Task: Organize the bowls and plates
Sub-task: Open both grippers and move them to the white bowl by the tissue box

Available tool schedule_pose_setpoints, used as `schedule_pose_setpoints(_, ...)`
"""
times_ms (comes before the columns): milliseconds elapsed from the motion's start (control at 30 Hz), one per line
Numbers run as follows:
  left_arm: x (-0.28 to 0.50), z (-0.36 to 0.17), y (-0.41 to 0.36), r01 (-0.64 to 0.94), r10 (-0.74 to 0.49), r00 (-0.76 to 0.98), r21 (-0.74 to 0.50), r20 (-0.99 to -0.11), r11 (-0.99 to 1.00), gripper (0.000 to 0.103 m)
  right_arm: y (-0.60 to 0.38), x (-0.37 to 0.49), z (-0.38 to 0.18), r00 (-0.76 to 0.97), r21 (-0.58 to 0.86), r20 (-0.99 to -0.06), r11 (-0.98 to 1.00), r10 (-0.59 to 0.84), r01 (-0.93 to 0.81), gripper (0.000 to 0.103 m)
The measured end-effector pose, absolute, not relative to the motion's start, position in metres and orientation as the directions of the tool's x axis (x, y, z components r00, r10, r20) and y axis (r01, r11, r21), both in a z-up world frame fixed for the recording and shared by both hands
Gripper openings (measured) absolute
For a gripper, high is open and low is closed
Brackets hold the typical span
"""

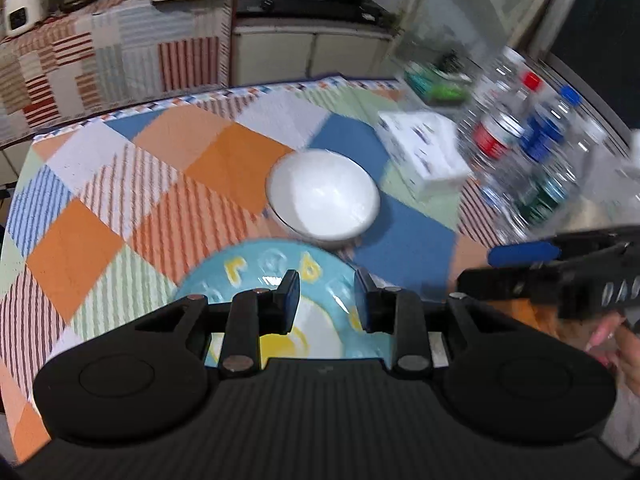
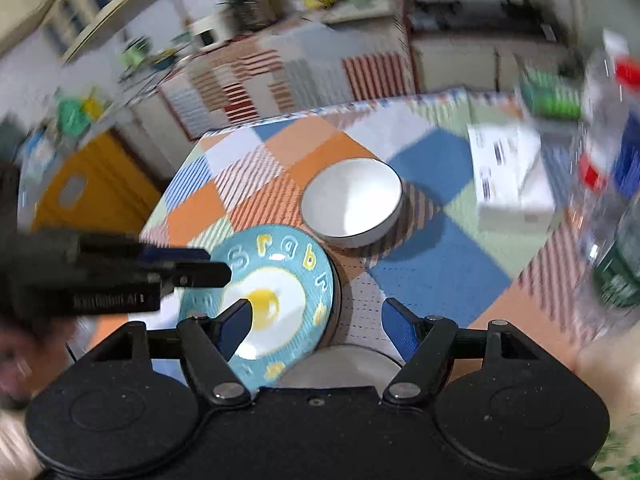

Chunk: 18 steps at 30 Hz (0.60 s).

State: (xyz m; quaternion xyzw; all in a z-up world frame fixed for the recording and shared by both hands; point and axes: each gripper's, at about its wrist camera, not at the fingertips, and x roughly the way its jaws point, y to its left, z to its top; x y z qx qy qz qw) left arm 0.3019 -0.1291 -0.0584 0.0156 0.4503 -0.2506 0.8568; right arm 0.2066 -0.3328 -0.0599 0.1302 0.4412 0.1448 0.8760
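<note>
A blue plate [image 1: 256, 272] with a fried-egg picture and yellow letters lies on the checked tablecloth just under my left gripper [image 1: 328, 300]. Its jaws stand a little apart above the plate and press on nothing. A white bowl [image 1: 324, 196] stands upright just beyond the plate. In the right wrist view the blue plate [image 2: 280, 276] rests on a pale round dish [image 2: 340, 364] that is mostly hidden. My right gripper [image 2: 318, 320] hangs wide open over the plate's right edge. The white bowl [image 2: 352, 204] lies farther back. The left gripper [image 2: 200, 272] reaches in over the plate's left rim.
A white tissue box [image 1: 424, 152] and several clear bottles [image 1: 520, 128] with red and blue caps crowd the table's right side. The tablecloth [image 1: 100, 200] ends at a far edge before a cloth-covered cabinet. A yellow chair [image 2: 92, 192] stands left of the table.
</note>
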Motion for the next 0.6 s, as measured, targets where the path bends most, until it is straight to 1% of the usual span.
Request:
schedule_pose_setpoints(133, 0.334, -0.075, -0.129, 0.422, -0.392, 0.466, -0.19, -0.793, 0.886, 0.029, -0.352, 0.244, -0.076, 0.564, 0.468, -0.731, 0.884, 0.385, 0.003, 0.071)
schedule_pose_setpoints(167, 0.344, -0.08, -0.13, 0.418, -0.393, 0.459, -0.197, -0.797, 0.887, 0.031, -0.356, 0.253, -0.081, 0.566, 0.484, -0.73, 0.874, 0.383, 0.033, 0.071)
schedule_pose_setpoints(233, 0.359, -0.09, -0.13, 0.407, -0.398, 0.44, -0.216, -0.805, 0.888, 0.034, -0.361, 0.271, -0.092, 0.564, 0.514, -0.729, 0.854, 0.387, 0.079, 0.067)
schedule_pose_setpoints(333, 0.383, -0.106, -0.13, 0.348, -0.431, 0.391, -0.303, -0.813, 0.887, 0.034, -0.362, 0.292, -0.108, 0.564, 0.53, -0.733, 0.84, 0.381, 0.121, 0.062)
schedule_pose_setpoints(400, 0.394, -0.112, -0.134, 0.328, -0.441, 0.384, -0.326, -0.811, 0.886, 0.034, -0.361, 0.298, -0.119, 0.576, 0.538, -0.728, 0.83, 0.37, 0.147, 0.06)
schedule_pose_setpoints(500, 0.405, -0.121, -0.143, 0.302, -0.415, 0.405, -0.309, -0.814, 0.902, 0.034, -0.363, 0.302, -0.138, 0.583, 0.592, -0.712, 0.781, 0.392, 0.199, 0.057)
schedule_pose_setpoints(567, 0.411, -0.13, -0.146, 0.265, -0.388, 0.414, -0.299, -0.824, 0.917, 0.034, -0.361, 0.308, -0.147, 0.578, 0.577, -0.727, 0.786, 0.371, 0.221, 0.053)
schedule_pose_setpoints(600, 0.414, -0.134, -0.147, 0.252, -0.379, 0.414, -0.297, -0.827, 0.921, 0.034, -0.359, 0.312, -0.151, 0.572, 0.563, -0.738, 0.794, 0.358, 0.229, 0.048)
